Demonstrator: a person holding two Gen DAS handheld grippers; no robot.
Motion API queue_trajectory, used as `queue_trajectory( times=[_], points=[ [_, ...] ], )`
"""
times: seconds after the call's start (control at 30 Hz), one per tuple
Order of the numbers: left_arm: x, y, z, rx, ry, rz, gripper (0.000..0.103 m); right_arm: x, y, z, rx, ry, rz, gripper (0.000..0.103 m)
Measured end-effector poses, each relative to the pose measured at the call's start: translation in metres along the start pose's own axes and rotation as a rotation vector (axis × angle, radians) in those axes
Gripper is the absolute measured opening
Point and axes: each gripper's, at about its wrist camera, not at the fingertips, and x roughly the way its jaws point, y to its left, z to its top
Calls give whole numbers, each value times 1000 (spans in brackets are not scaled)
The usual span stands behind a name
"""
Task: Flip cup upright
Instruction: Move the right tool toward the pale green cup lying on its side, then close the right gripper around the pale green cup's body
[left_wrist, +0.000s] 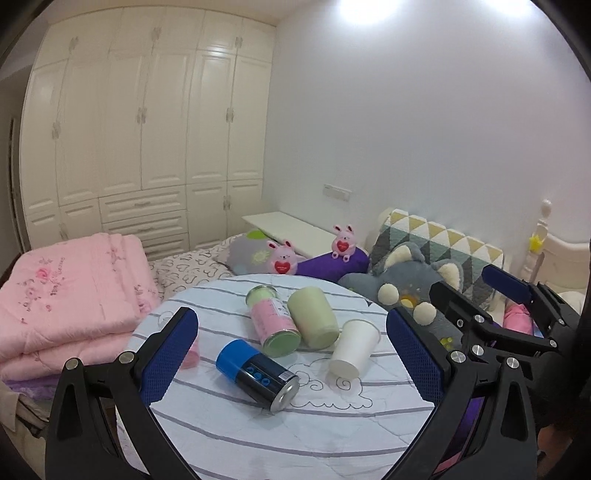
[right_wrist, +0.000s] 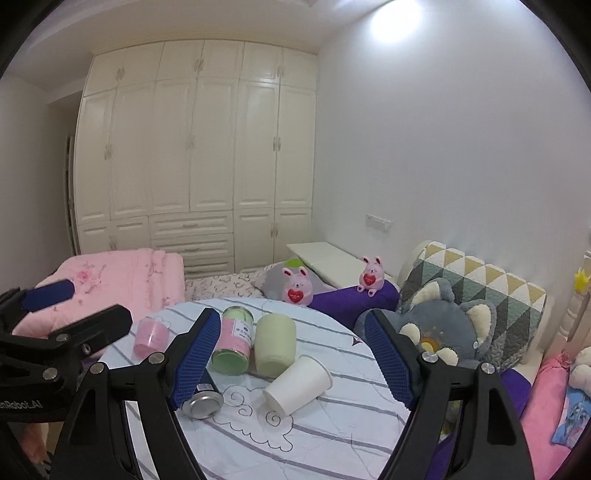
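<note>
The white paper cup (right_wrist: 299, 384) lies on its side on the round striped table (right_wrist: 332, 435), just beside the green cup (right_wrist: 275, 343). It looks light and thin, so a hard squeeze would likely crush it. A soft hold around its middle seems best. The right gripper (right_wrist: 295, 358) is wide apart and holds nothing. The left gripper (left_wrist: 291, 354) is also wide apart and holds nothing.
</note>
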Motion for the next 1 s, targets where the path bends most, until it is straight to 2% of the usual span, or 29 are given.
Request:
queue_trajectory(
  times=[0.2,0.47,0.77,1.0],
  points=[
    [3,1,-4,-5,13,-8,103,-2,-1,0,1,1,-70,82],
    [7,2,-6,-8,27,-9,103,-3,-10,0,25,16,-116,82],
    [19,7,-12,-16,75,-1,103,12,-9,-6,17,67,-104,82],
    [48,18,-13,-59,168,7,103,39,-14,-14,27,139,-89,82]
  ],
)
